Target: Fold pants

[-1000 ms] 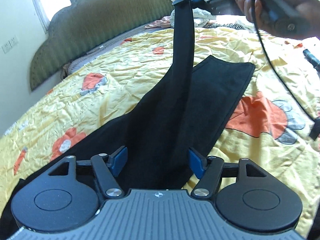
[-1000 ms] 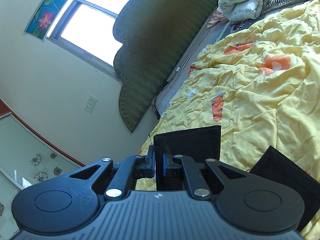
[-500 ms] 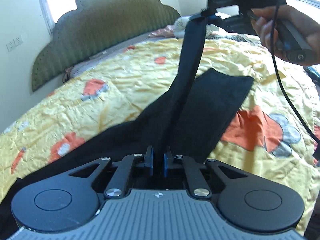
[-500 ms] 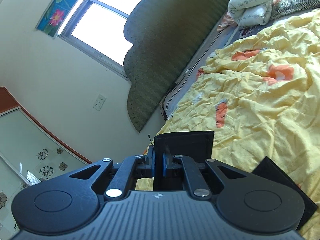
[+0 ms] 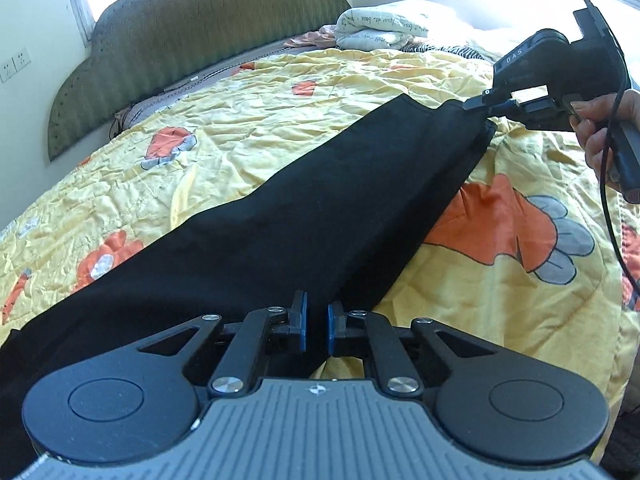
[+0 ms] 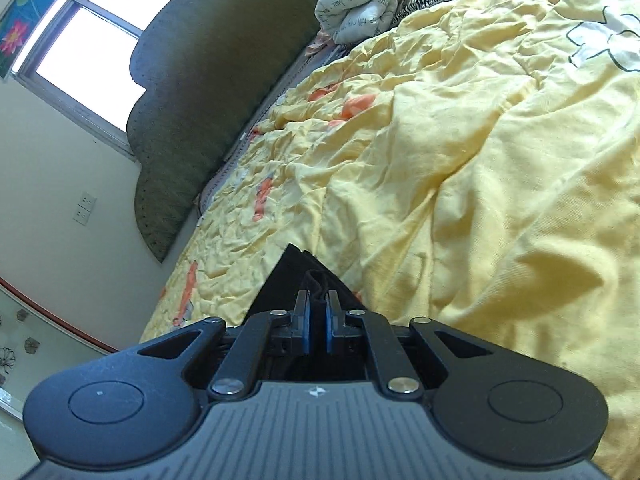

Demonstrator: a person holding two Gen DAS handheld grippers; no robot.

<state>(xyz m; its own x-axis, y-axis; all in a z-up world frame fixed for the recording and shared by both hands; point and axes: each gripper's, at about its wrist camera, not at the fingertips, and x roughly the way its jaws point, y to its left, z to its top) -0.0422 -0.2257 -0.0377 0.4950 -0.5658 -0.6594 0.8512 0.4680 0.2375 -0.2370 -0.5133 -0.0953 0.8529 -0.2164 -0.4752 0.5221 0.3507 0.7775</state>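
Black pants [image 5: 304,216] lie stretched across the yellow flowered bedspread [image 5: 256,120], one leg laid over the other. My left gripper [image 5: 316,326] is shut on the pants near the crotch end. My right gripper [image 5: 490,102] shows in the left wrist view, shut on the leg's hem at the far right, low over the bed. In the right wrist view my right gripper [image 6: 317,322] is shut on the black hem corner [image 6: 296,276].
A green padded headboard [image 5: 200,40] stands at the back. Folded white bedding [image 5: 380,32] and a striped cloth lie near it. A wall with a socket [image 5: 16,66] is at the left. A black cable [image 5: 612,200] hangs from the right hand.
The right gripper has carried the lifted leg down and to the right, laying it flat over the other leg. The left gripper shut on the pants a second ago and stays shut.
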